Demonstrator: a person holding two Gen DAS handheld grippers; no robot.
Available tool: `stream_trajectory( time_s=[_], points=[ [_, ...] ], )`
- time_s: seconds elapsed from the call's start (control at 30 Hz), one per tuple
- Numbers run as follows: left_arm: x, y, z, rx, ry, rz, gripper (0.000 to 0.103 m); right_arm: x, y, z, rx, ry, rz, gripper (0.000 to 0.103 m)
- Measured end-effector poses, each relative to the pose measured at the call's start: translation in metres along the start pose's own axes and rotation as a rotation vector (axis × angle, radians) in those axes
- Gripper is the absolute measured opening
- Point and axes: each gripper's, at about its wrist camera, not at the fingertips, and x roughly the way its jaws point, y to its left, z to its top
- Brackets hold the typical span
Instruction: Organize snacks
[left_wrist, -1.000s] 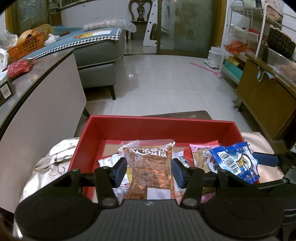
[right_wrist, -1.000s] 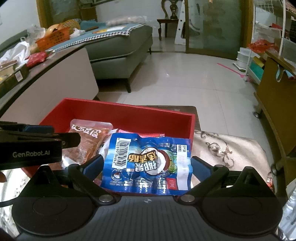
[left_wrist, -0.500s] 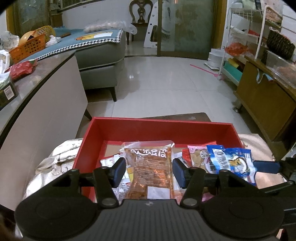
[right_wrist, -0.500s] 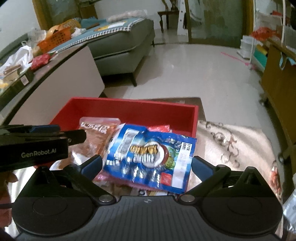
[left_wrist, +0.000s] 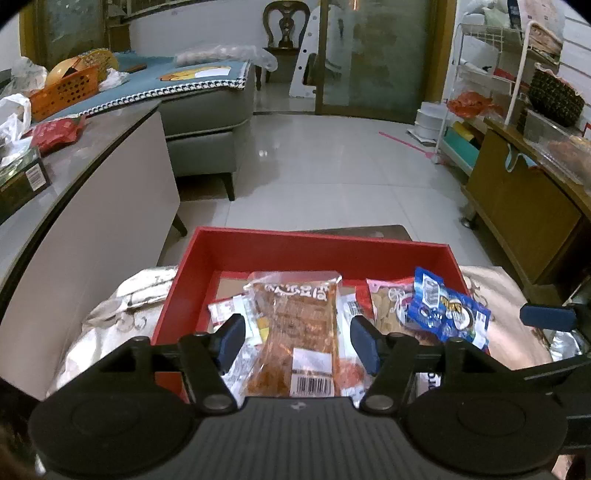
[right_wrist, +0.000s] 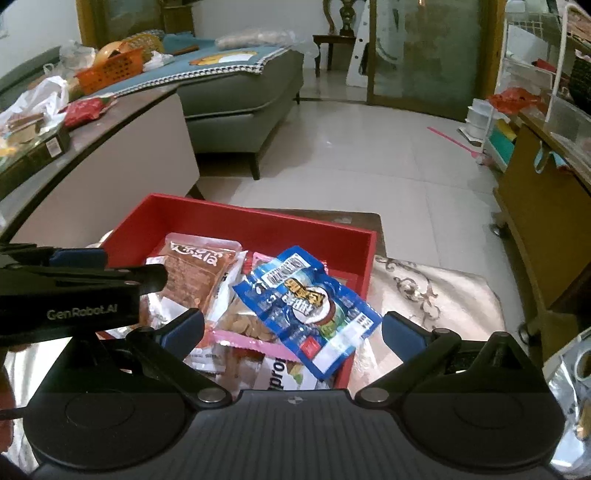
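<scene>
A red box (left_wrist: 314, 251) on the table holds a pile of snack packets. An orange packet (left_wrist: 295, 325) lies flat in it, below my left gripper (left_wrist: 297, 341). The left jaws are opening, and their pads stand clear of the packet's sides. A blue packet (right_wrist: 306, 306) lies tilted on the pile at the box's right side (right_wrist: 362, 266). My right gripper (right_wrist: 293, 334) hovers over it, open wide, with neither pad touching it. The blue packet (left_wrist: 447, 314) also shows in the left wrist view, beside one right fingertip (left_wrist: 546, 317). The orange packet (right_wrist: 199, 273) sits left of the blue one.
A patterned cloth (right_wrist: 424, 295) covers the table around the box. A grey counter (left_wrist: 92, 155) with boxes and bags runs along the left. A wooden cabinet (left_wrist: 517, 206) stands on the right and a grey sofa (left_wrist: 207, 110) behind. A silver foil bag (right_wrist: 576, 362) lies at the far right.
The blue packet dropped out from between the right jaws and now lies on the pile in the box. Both grippers rose a little. The left jaws widened away from the orange packet.
</scene>
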Motion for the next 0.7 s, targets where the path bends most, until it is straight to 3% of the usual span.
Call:
stream_trajectory(
  time_s=[0.7],
  points=[
    [-0.029,0.006,-0.017,-0.025,-0.004,-0.015,0.068,-0.030,0.009,-0.015,-0.001,-0.013,-0.011,0.103]
  ],
)
